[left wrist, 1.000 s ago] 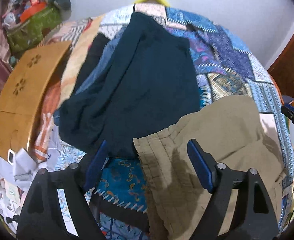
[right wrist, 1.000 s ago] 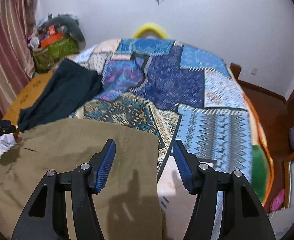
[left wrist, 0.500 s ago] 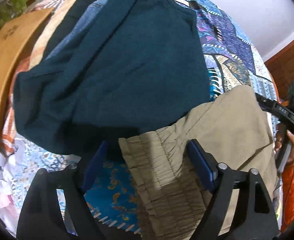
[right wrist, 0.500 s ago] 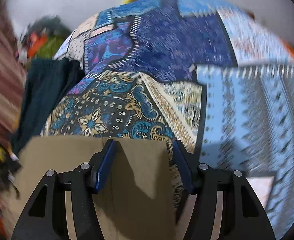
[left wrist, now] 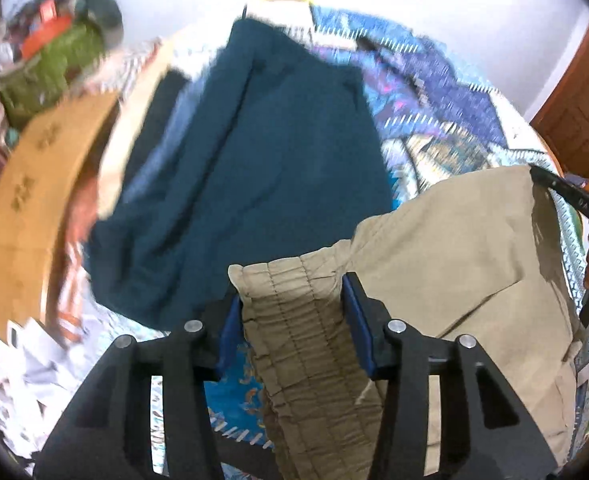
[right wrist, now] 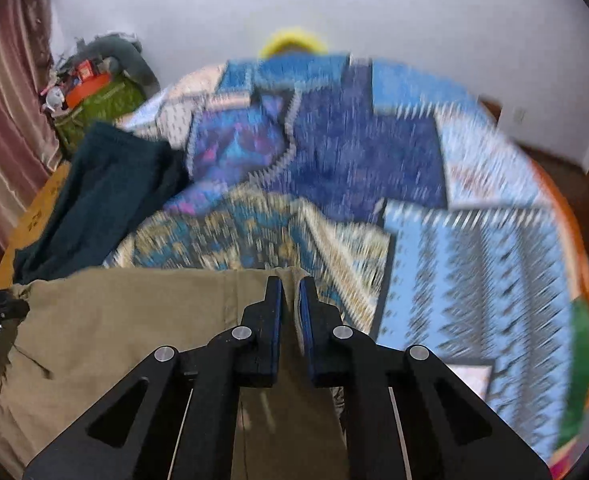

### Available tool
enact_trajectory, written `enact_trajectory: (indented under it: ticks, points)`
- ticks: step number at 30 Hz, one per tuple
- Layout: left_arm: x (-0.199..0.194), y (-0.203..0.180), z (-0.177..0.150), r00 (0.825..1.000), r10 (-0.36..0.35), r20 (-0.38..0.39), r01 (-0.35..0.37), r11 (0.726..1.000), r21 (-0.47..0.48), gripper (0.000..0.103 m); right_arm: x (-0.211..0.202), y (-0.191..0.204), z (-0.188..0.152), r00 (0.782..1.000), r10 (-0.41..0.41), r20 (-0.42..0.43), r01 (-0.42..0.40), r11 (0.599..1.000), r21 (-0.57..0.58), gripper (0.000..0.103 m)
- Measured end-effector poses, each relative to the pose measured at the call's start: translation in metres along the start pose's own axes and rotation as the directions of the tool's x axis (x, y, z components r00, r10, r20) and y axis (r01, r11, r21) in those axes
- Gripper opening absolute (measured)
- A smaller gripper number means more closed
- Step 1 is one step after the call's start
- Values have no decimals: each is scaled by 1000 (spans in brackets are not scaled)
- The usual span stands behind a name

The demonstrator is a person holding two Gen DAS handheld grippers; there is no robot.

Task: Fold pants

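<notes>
The left gripper (left wrist: 292, 320), low in the frame's centre, is clamping the gathered elastic waistband of the khaki pants (left wrist: 454, 264) between its blue pads; the right gripper (right wrist: 290, 312) is pinching the far corner of the same garment, its jaws nearly together on the cloth. The pants are lying along the near edge of the bed. Judging by both grips, the fold is just starting; the next move probably calls for carrying both held ends together, level, across the garment. Beyond, a dark teal garment (left wrist: 254, 168) is lying on the patchwork bedspread (right wrist: 474, 248). A wooden board (left wrist: 34, 184) is sitting at left, clutter (right wrist: 90, 92) in the upper left, a white wall (right wrist: 414, 12) behind.
</notes>
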State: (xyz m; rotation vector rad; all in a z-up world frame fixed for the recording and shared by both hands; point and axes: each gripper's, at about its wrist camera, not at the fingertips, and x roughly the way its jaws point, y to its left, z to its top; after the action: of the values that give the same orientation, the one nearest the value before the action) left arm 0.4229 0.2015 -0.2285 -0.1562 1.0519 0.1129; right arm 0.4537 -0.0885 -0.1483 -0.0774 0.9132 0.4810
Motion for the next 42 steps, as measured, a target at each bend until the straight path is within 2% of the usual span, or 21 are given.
enact_trajectory:
  ticks: [3,9,13,18,25,35,42]
  points:
    - [-29,-2,12,997,3,75,-4,1000,11,46,-33,0,18,996,-18,87,19,1000,-10,8]
    - [-97,-17,28,974,-15,228,3,999,49,46,-108,5,58,963,-40,267,47,999,-18,8]
    - [-111,-28,20,971,-9,237,-10,997,80,46,-138,8,57,948,-29,317,39,999,-24,8]
    - [-122,-33,-5,974,-13,226,-13,994,113,46,-154,14,22,951,-20,309,37,998,-50,8]
    - [-136,-39,-50,977,-14,215,-21,987,162,46,-184,11,-28,957,29,287,-24,999,-22,8]
    - [-142,-50,-115,985,9,174,-50,972,230,45,-198,30,-108,982,0,190,18,995,-94,8]
    - [-138,-46,-158,991,21,131,-50,973,225,45,-198,23,-153,990,-17,140,21,999,-26,8]
